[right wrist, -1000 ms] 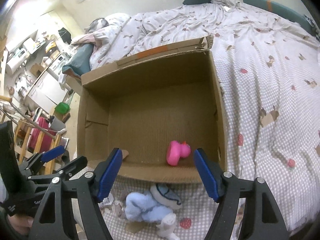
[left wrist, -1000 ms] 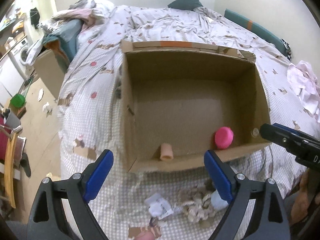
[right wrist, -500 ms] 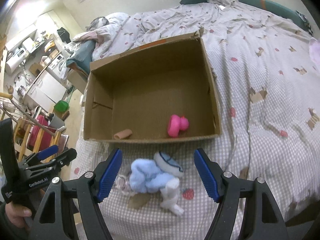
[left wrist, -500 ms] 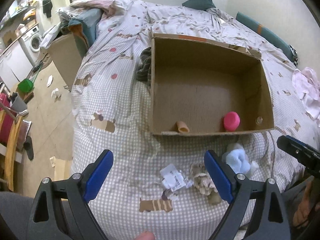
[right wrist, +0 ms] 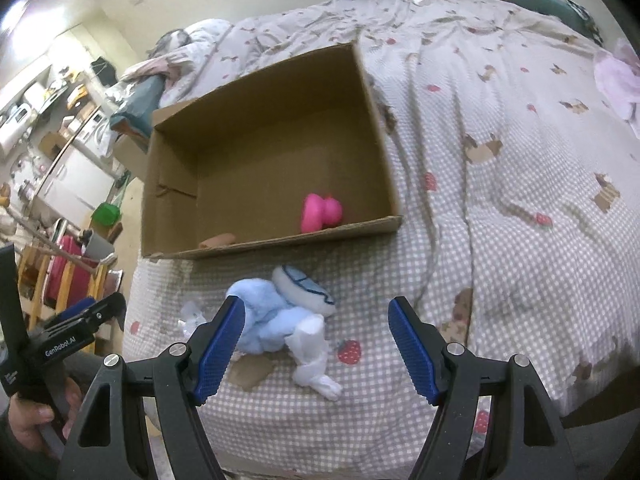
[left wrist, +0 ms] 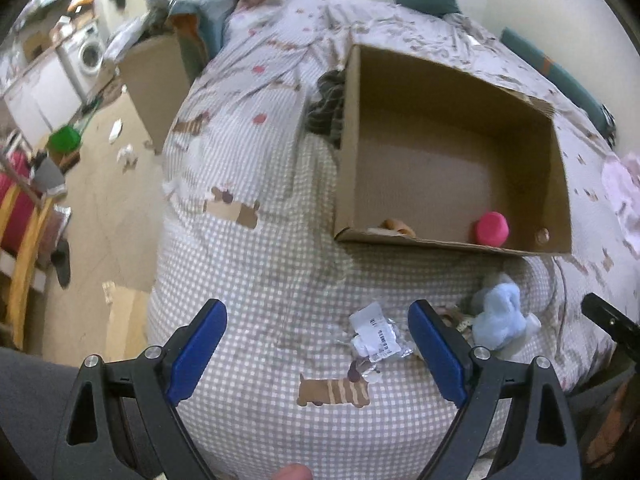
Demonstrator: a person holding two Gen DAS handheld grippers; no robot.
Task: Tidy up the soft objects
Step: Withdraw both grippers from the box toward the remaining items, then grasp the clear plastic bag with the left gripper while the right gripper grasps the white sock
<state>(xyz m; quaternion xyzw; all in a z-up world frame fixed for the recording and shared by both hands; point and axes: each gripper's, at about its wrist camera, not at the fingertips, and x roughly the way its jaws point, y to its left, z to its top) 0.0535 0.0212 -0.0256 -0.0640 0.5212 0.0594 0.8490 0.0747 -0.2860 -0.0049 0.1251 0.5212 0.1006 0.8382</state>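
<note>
An open cardboard box lies on the bed. Inside it are a pink soft toy and a small tan piece by the near wall. A light blue and white plush toy lies on the checked cover in front of the box. My right gripper is open and empty, just above and before the plush. My left gripper is open and empty over the cover, left of the plush.
A crumpled plastic wrapper lies between the left gripper's fingers. Dark clothing lies against the box's left side. A second box stands by the bed. The floor and a chair are at left. Pink cloth lies at far right.
Both grippers have pulled back from the box toward the bed's near edge. The blue plush and the wrapper have come fully into view. Both grippers stay open.
</note>
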